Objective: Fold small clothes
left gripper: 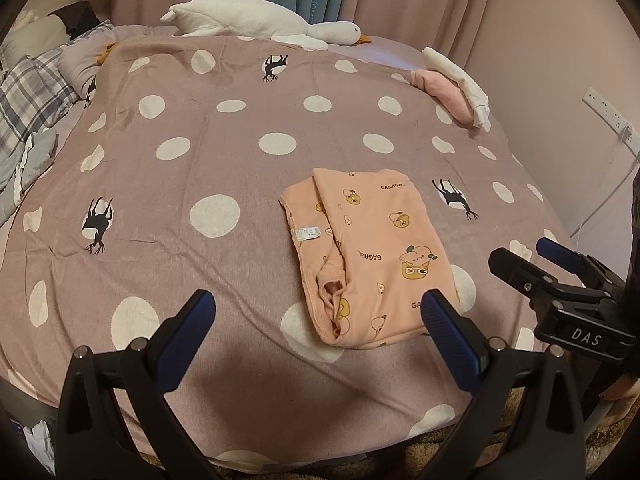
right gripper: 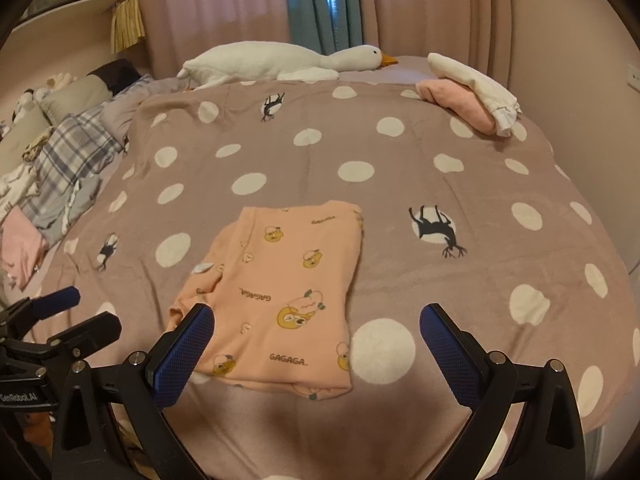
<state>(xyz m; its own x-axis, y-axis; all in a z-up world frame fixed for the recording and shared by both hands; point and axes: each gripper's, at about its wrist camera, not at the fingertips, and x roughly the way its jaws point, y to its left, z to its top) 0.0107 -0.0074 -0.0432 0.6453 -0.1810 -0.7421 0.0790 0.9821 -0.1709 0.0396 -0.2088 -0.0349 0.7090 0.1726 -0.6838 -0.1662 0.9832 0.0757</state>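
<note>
A small peach garment (left gripper: 368, 256) with cartoon bear prints and "GAGAGA" lettering lies folded into a rough rectangle on the spotted mauve bed cover (left gripper: 224, 152). It also shows in the right wrist view (right gripper: 280, 300). My left gripper (left gripper: 320, 312) is open and empty, held above the bed's near edge, its right finger over the garment's near corner. My right gripper (right gripper: 316, 328) is open and empty, straddling the garment's near end from above. Each gripper shows at the edge of the other's view, the right one (left gripper: 560, 276) and the left one (right gripper: 60, 320).
A white plush goose (left gripper: 264, 20) lies at the far edge. Folded pink and white clothes (left gripper: 460, 84) sit at the far right corner. Plaid bedding and loose clothes (right gripper: 60, 168) pile up on the left. Curtains hang behind, and a wall with a socket (left gripper: 608, 112) stands on the right.
</note>
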